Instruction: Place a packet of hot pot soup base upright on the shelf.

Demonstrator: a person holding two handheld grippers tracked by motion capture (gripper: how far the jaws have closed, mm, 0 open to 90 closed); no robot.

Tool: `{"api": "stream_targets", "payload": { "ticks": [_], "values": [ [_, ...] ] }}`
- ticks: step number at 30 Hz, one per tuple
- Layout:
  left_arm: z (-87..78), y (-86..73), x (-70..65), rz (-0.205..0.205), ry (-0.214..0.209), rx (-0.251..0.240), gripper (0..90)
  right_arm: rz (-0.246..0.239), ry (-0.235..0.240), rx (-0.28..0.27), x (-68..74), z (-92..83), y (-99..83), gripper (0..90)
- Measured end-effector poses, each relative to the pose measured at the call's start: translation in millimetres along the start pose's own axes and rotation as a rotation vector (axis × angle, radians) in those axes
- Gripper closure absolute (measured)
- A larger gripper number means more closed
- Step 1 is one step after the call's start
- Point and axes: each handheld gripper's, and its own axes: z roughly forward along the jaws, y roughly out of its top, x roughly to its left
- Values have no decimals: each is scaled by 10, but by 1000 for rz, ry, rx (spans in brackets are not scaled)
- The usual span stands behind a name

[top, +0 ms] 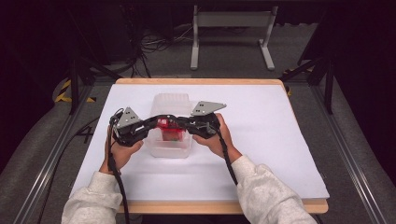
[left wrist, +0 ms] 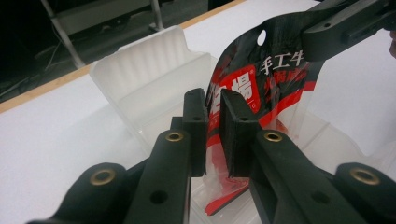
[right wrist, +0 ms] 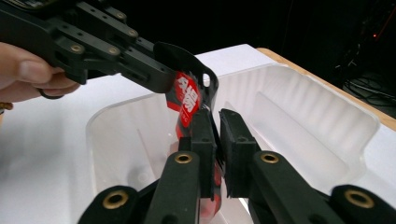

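Near the middle of the tabletop (top: 280,140), slightly toward its left edge: red-and-black snack pouch (left wrist: 261,79), upright inside the clear plastic container (left wrist: 140,70), bottom end down between the walls. Looks mostly done as a placing job: already in the box, not yet fully let go, not yet lying flat. Left tongs (left wrist: 212,107): only a narrow gap, straddling the pouch's side, pads just off the film rather than pinching it. Right tongs (right wrist: 217,121): same story, slim gap around the pouch's edge, touching on one pad, clear container wall showing past the other. Left to do, by the look of it: draw both tongs clear and leave the pouch resting in the container.
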Motion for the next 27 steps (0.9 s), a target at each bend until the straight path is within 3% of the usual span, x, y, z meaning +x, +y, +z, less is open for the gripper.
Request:
{"api": "stream_targets", "payload": {
  "ticks": [13, 27],
  "values": [
    [-68, 19, -10, 4, 12, -20, 764, -21, -40, 17, -15, -35, 13, 819],
    [-199, 144, -34, 20, 39, -62, 697, -31, -63, 15, -38, -131, 58, 803]
  ]
}}
